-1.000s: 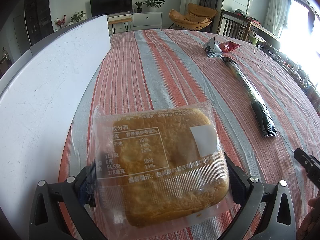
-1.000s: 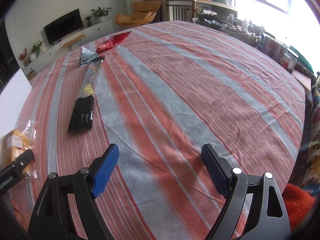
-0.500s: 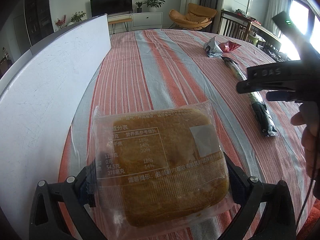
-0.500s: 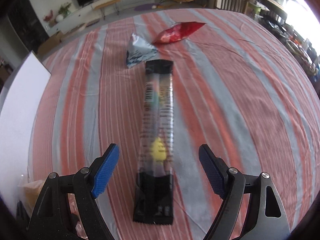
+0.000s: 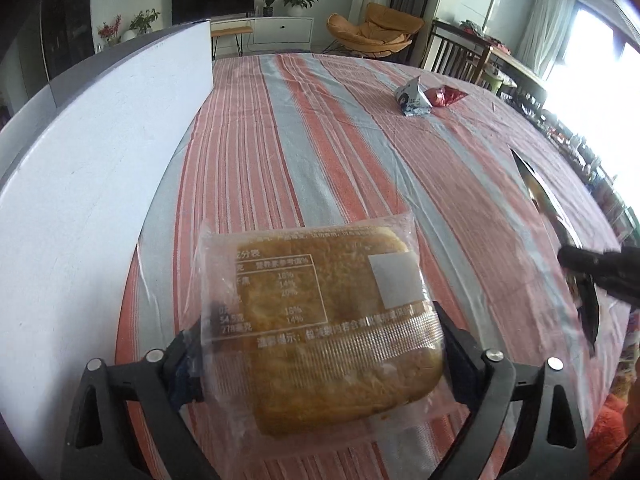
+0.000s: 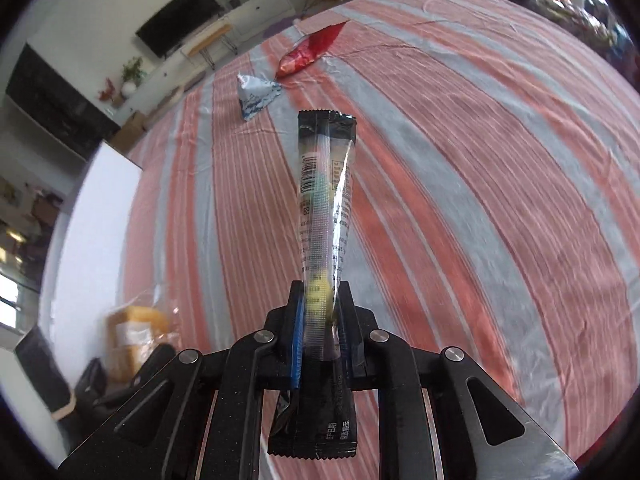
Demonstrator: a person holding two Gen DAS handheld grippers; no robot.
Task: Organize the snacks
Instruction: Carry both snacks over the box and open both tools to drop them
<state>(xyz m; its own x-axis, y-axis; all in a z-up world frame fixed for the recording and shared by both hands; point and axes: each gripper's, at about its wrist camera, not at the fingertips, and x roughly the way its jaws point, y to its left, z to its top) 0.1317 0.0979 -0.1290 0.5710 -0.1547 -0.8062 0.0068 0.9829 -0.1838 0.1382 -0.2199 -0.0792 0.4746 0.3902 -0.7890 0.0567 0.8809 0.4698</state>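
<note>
A clear packet of golden bread [image 5: 320, 320] lies on the striped tablecloth [image 5: 300, 140] between the fingers of my left gripper [image 5: 316, 334]. Its jaws are closing, and both pads touch the packet's sides. My right gripper [image 6: 320, 292] is shut on a long clear-and-black stick snack [image 6: 324, 200], gripped near its black lower end and lifted off the cloth, pointing away. In the left wrist view the right gripper [image 5: 600, 268] holds the stick snack [image 5: 552, 208] at the right edge. The bread packet [image 6: 136, 328] shows blurred at the lower left of the right wrist view.
A silver-blue triangular packet [image 5: 414, 100] and a red packet [image 5: 444, 96] lie side by side at the far end of the table. A tall white board [image 5: 80, 200] stands along the table's left edge. Chairs and cluttered furniture stand beyond the far right side.
My right gripper swung over the stick snack, shut on it and lifted it off the cloth. The left fingers have drawn in against the bread packet.
</note>
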